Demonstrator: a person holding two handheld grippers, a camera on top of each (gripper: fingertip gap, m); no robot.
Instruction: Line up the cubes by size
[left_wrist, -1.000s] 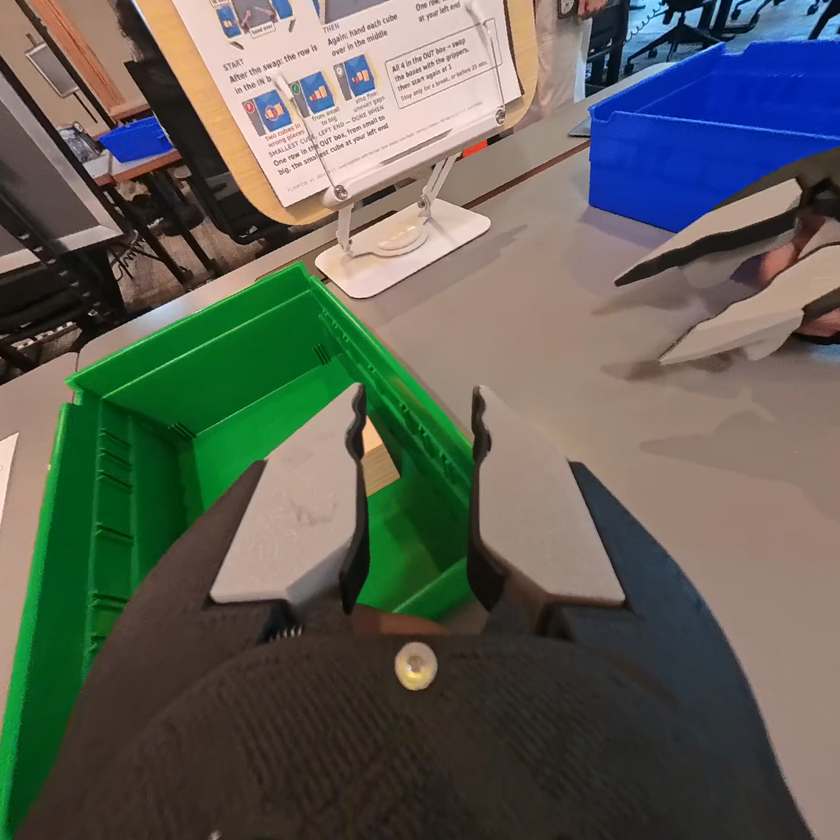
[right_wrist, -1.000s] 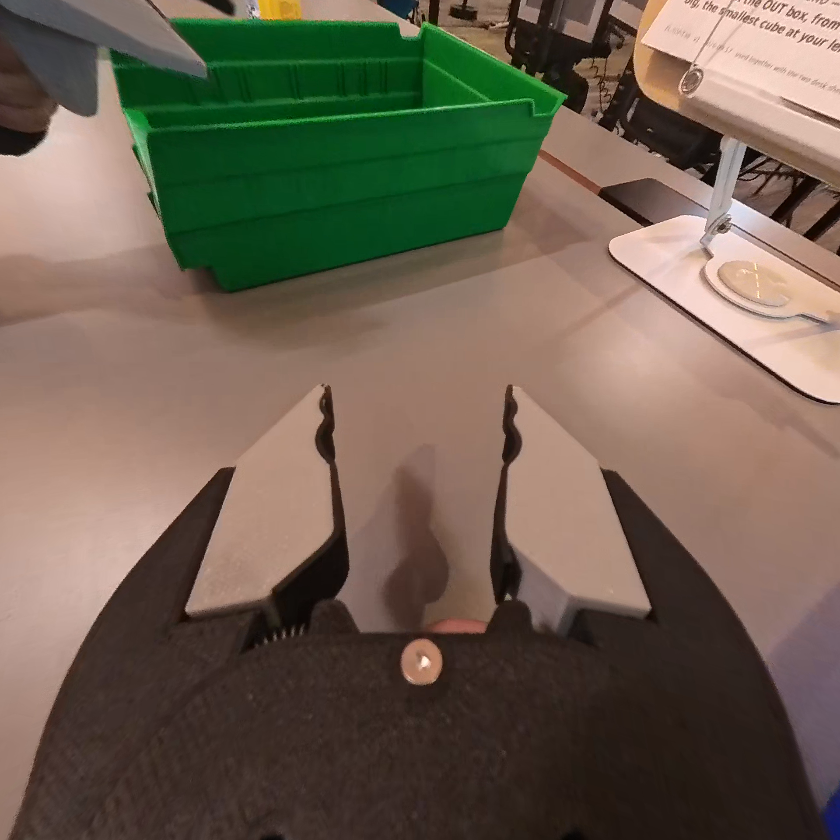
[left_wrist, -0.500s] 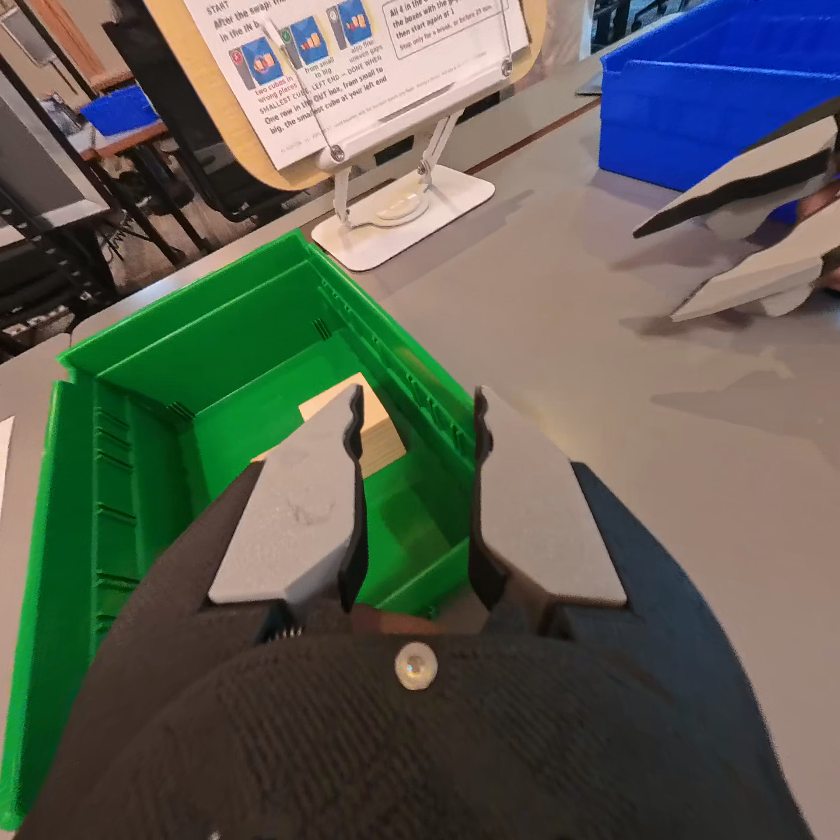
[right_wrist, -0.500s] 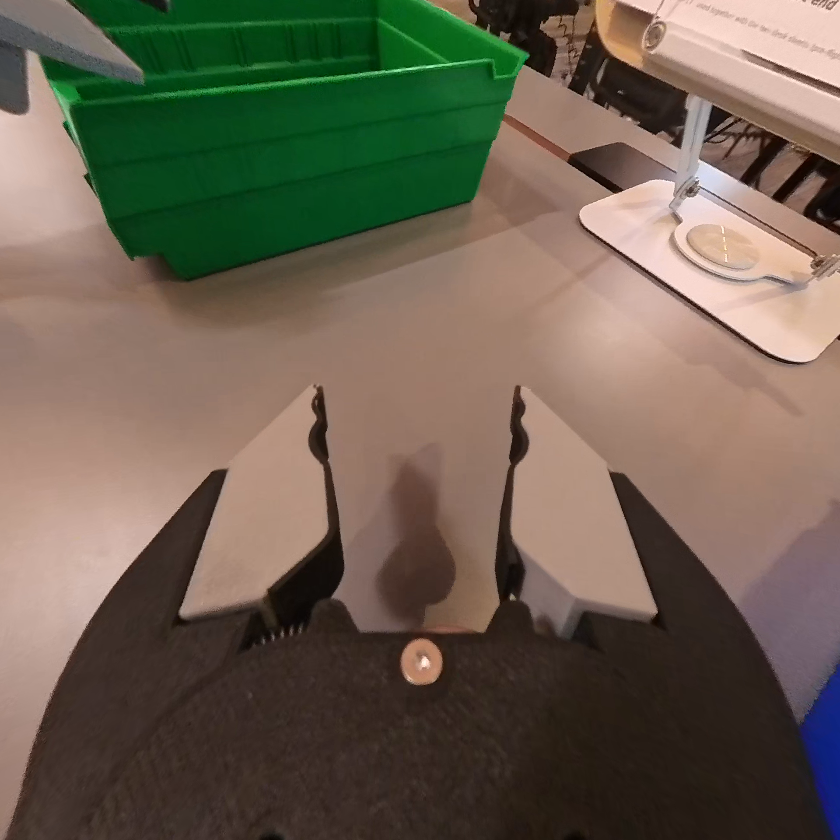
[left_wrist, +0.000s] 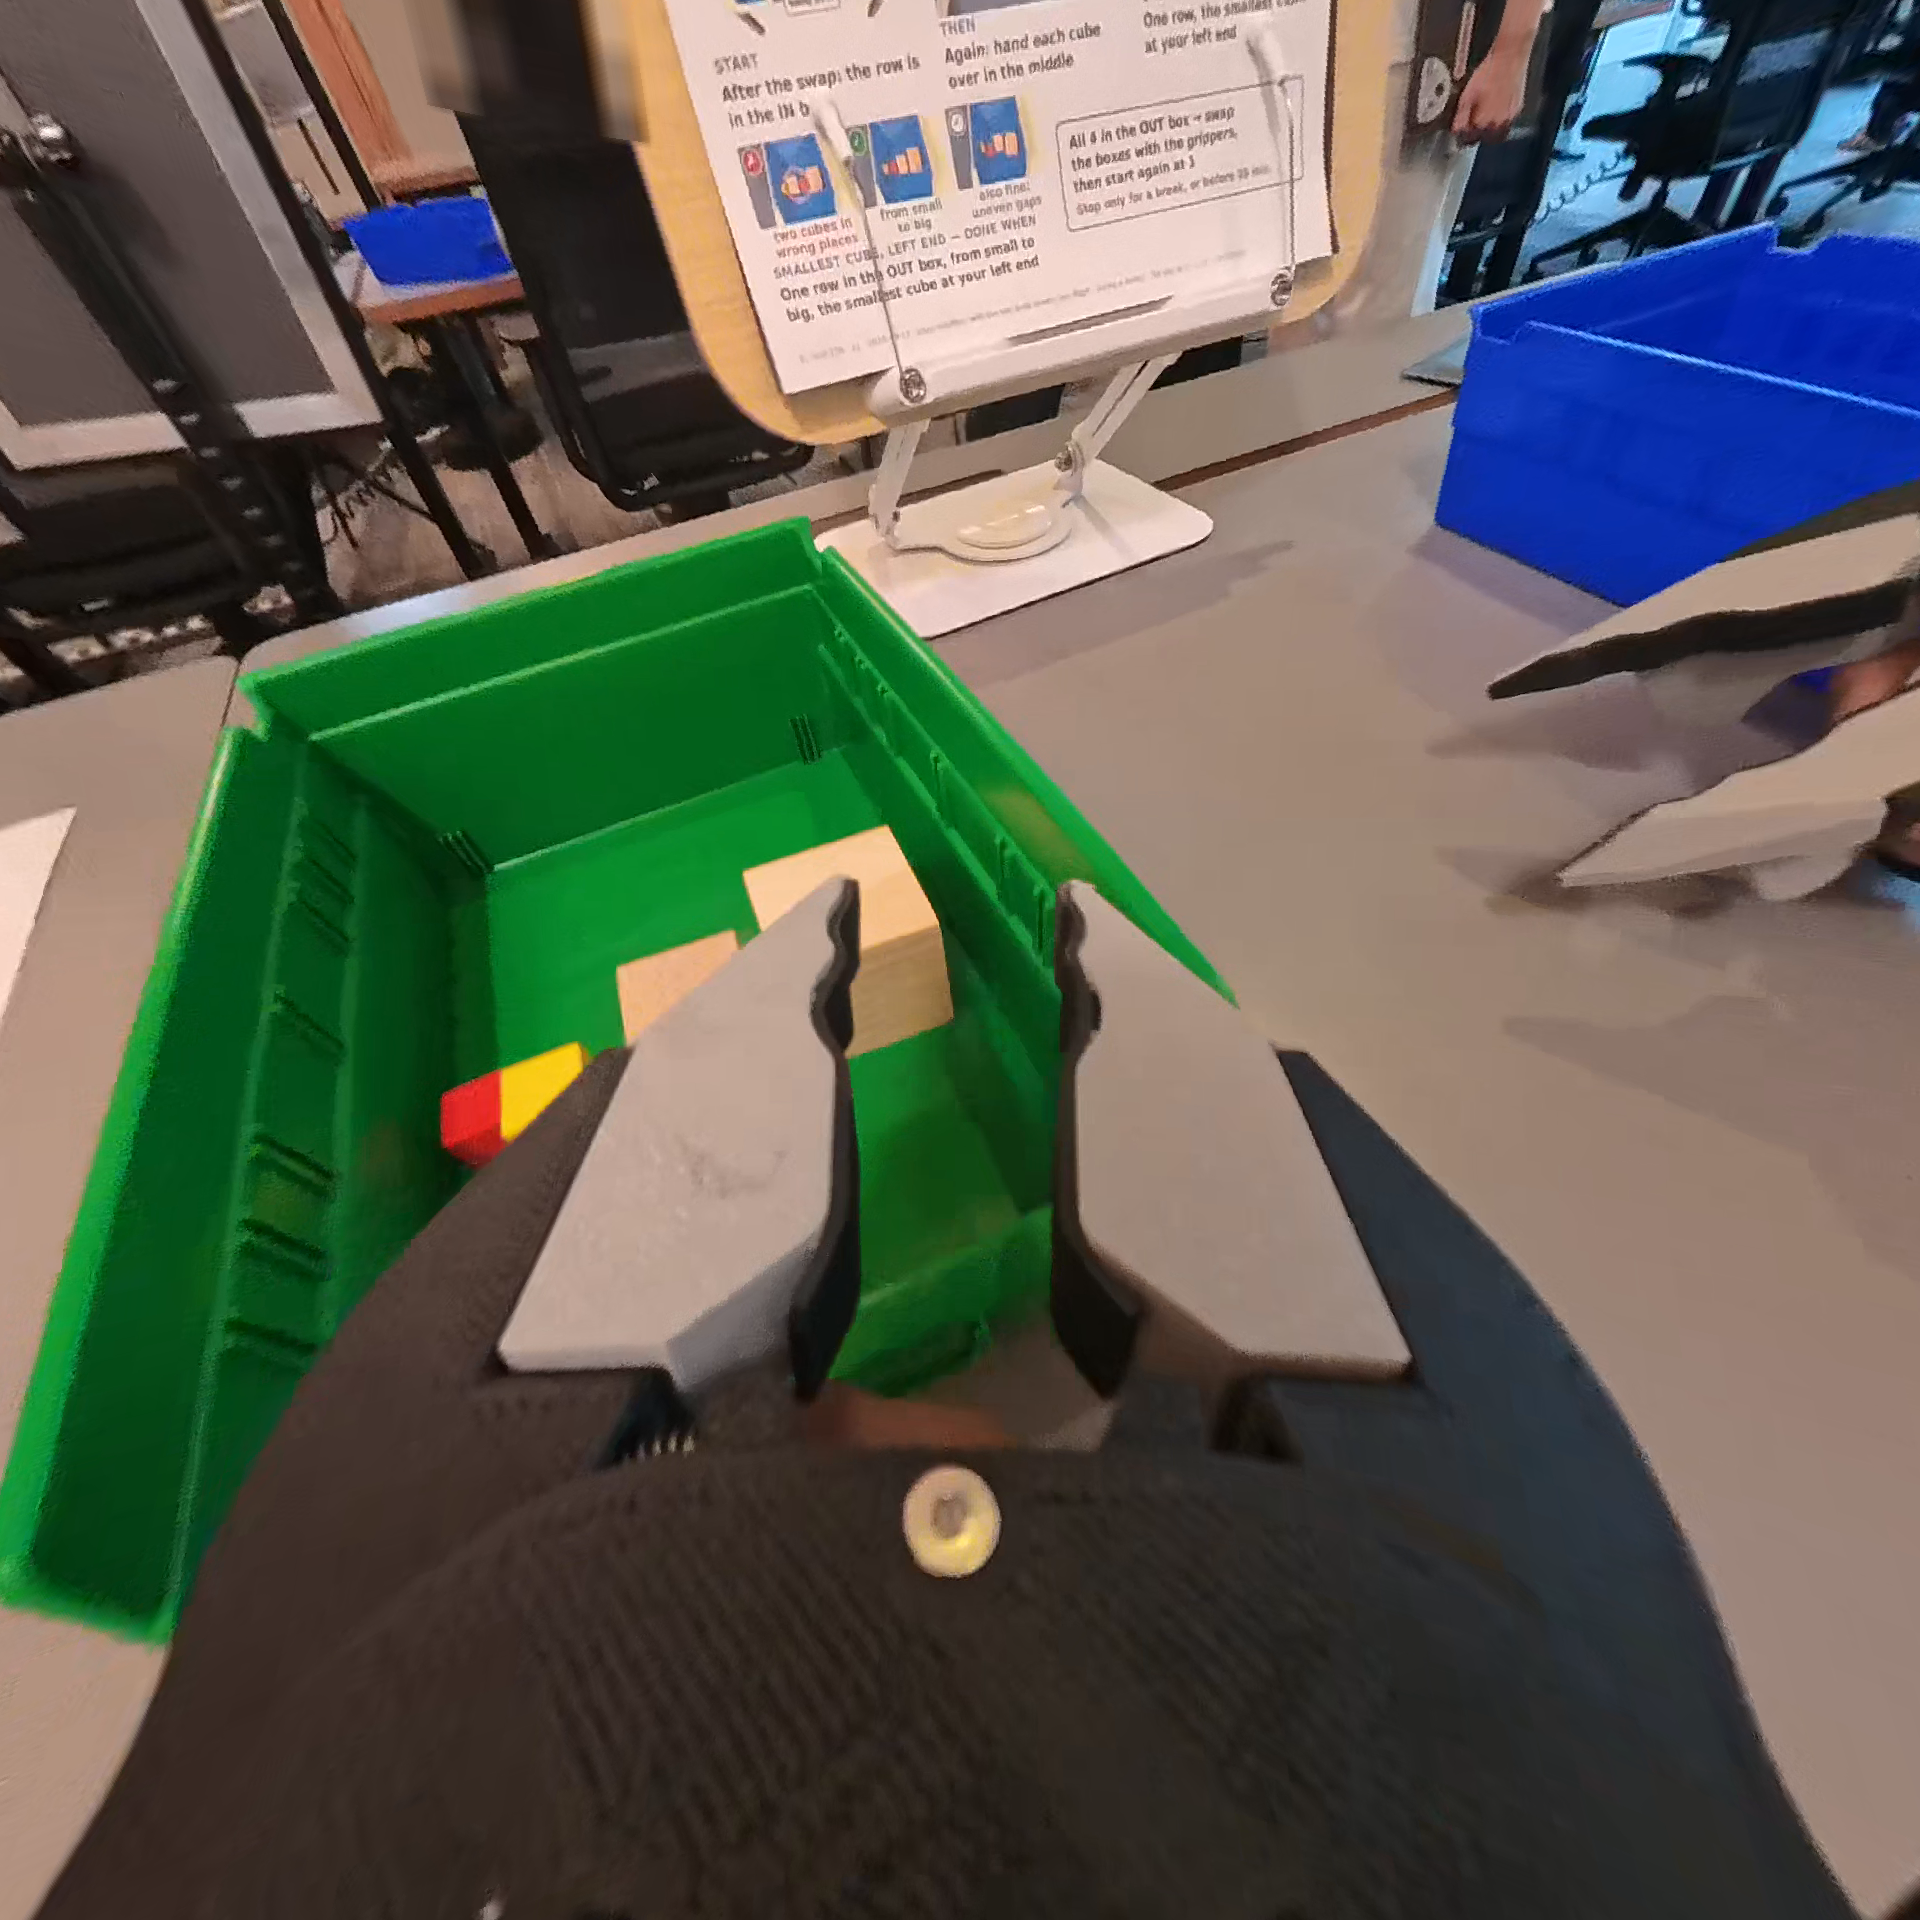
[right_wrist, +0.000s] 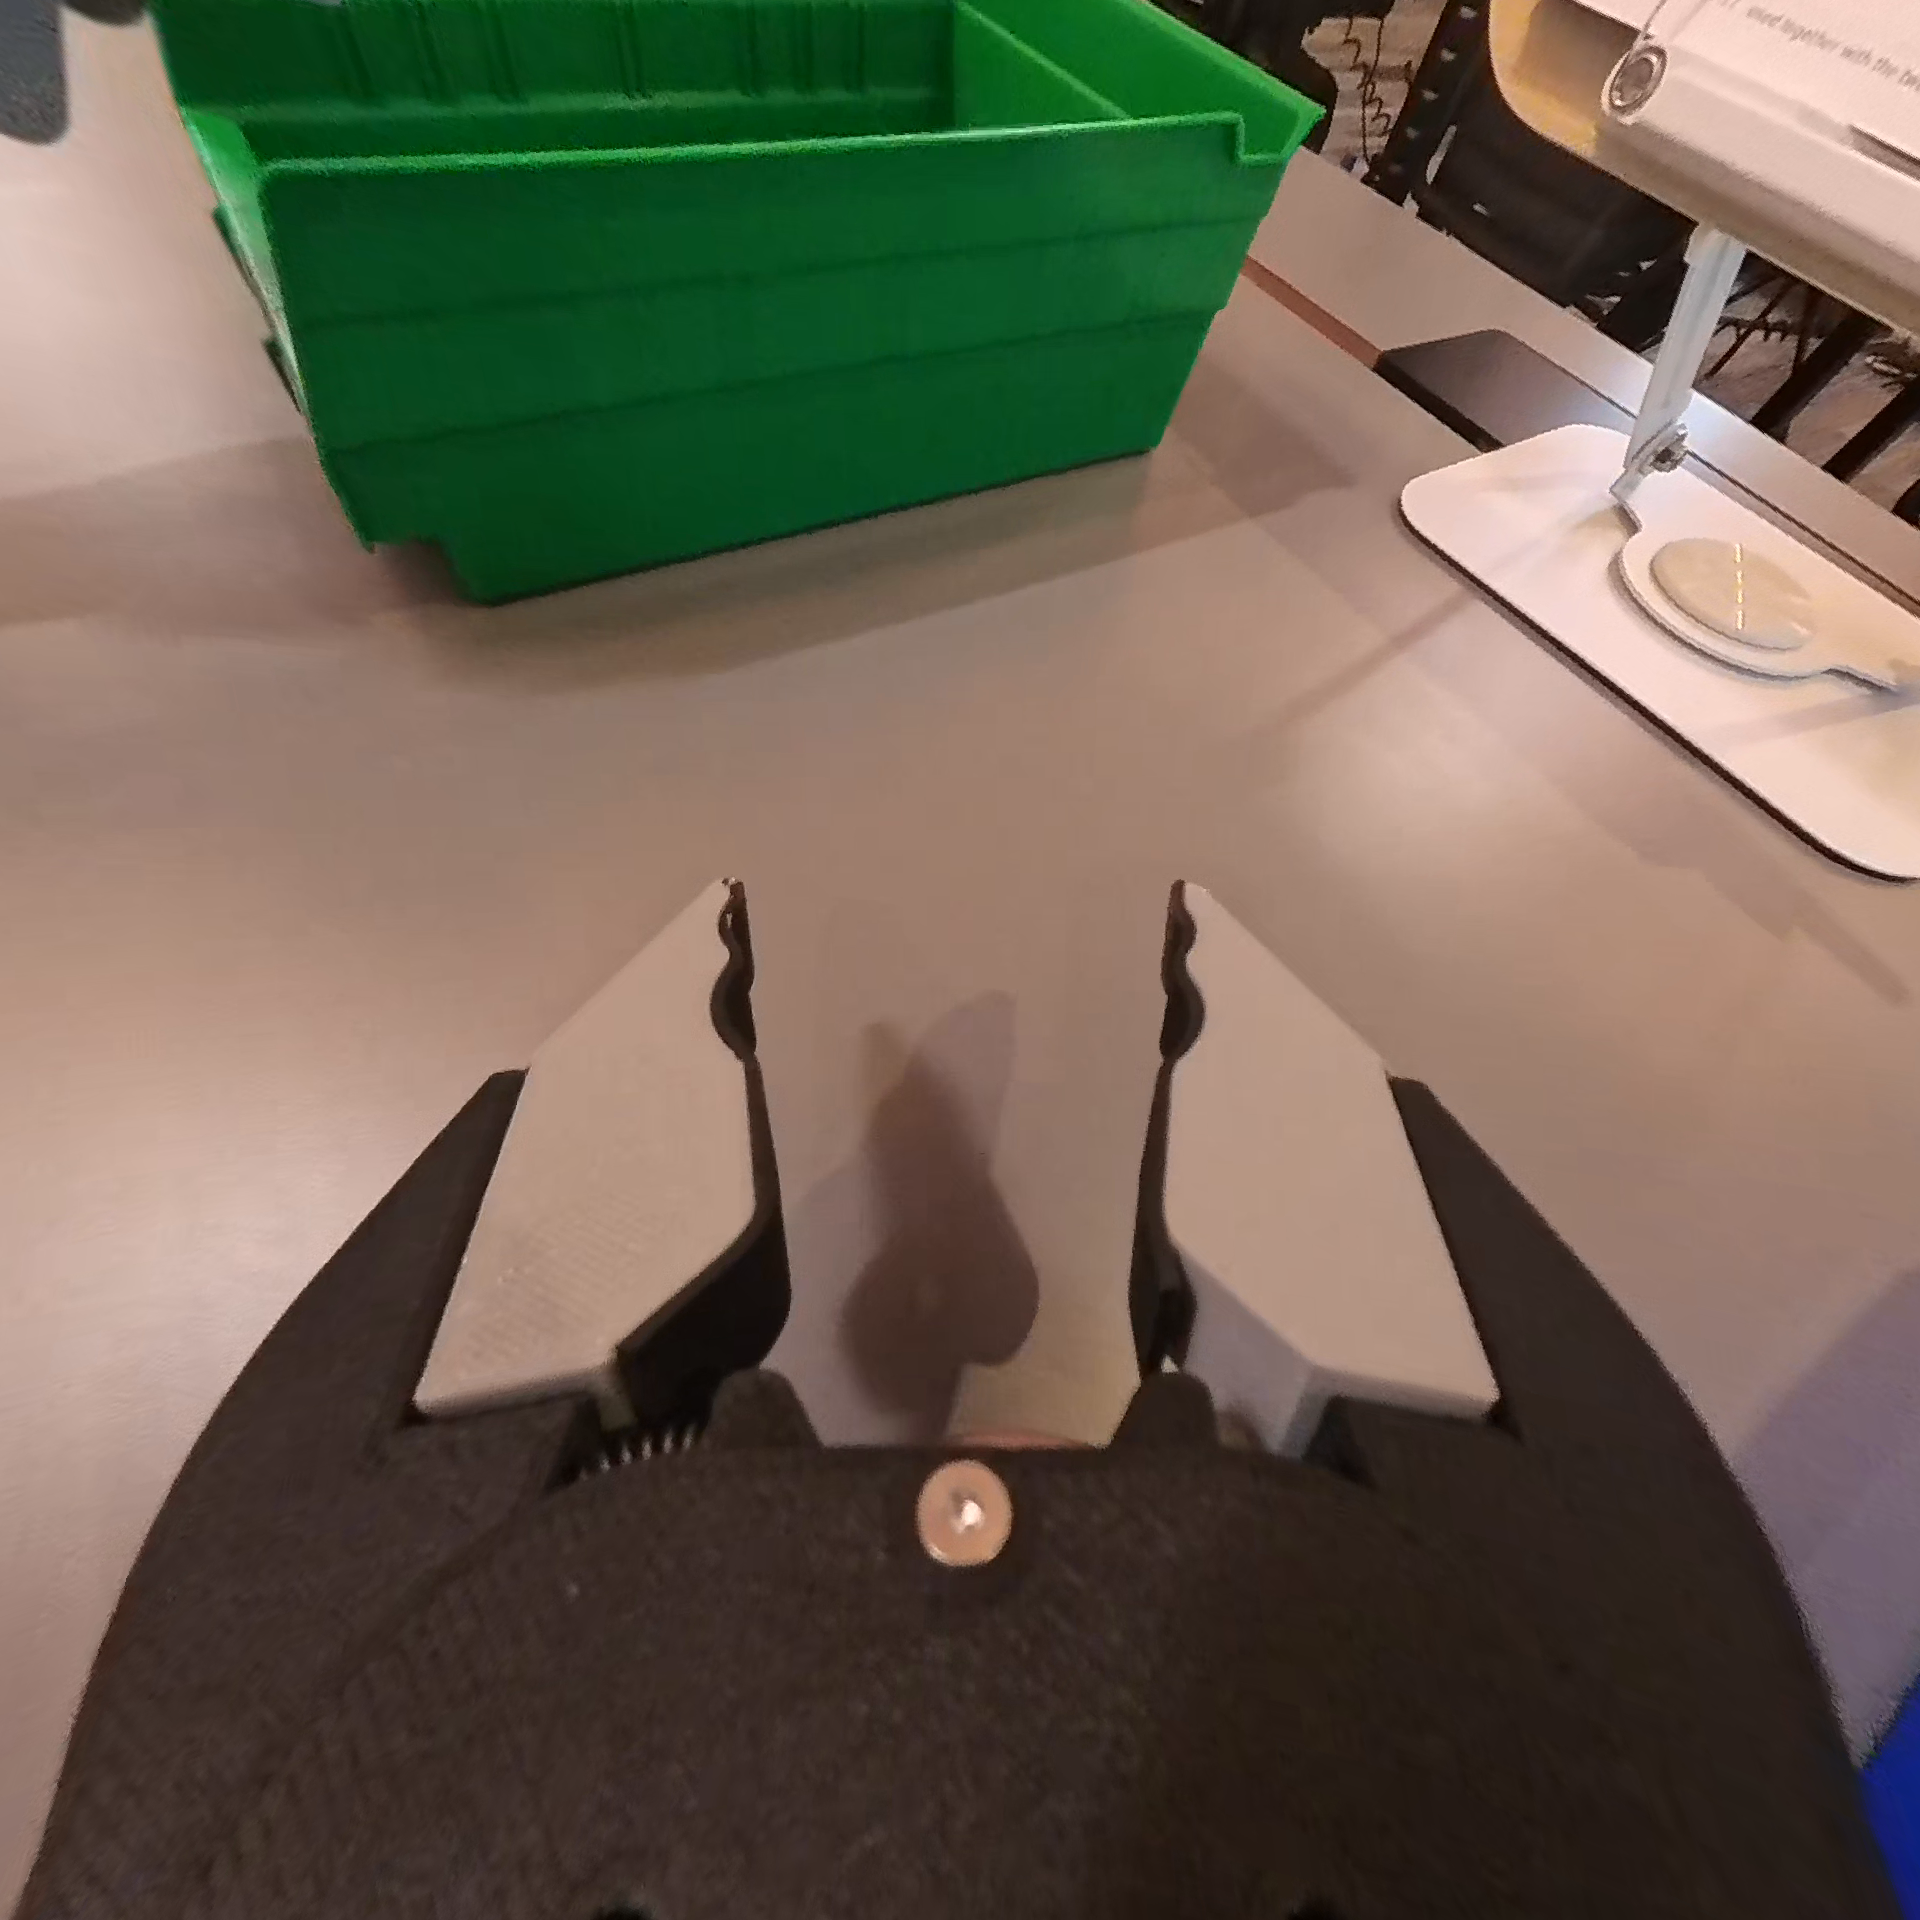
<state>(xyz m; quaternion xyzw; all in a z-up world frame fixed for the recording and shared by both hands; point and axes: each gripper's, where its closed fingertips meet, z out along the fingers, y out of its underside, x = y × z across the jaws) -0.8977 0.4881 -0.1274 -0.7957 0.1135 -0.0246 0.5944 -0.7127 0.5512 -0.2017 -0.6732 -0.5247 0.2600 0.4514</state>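
A green bin (left_wrist: 343, 935) holds several cubes. A large pale wooden cube (left_wrist: 894, 935) sits by its right wall, a smaller wooden cube (left_wrist: 665, 982) to its left, then a yellow cube (left_wrist: 535, 1086) and a red cube (left_wrist: 468, 1117), both partly hidden by my fingers. My left gripper (left_wrist: 956, 935) is open and empty, above the bin's near right part. My right gripper (right_wrist: 956, 904) is open and empty over the bare grey table, right of the bin (right_wrist: 727, 343); it also shows in the left wrist view (left_wrist: 1538, 779).
A blue bin (left_wrist: 1683, 416) stands at the back right. A white stand (left_wrist: 1018, 530) with an instruction board (left_wrist: 1018, 177) stands behind the green bin; its base (right_wrist: 1662, 623) is at the right. Chairs and desks stand beyond the table. A person stands in the background.
My left gripper has risen and pulled back over the green bin, so more cubes come into view. My right gripper has opened a little wider and shifted slightly toward the bin.
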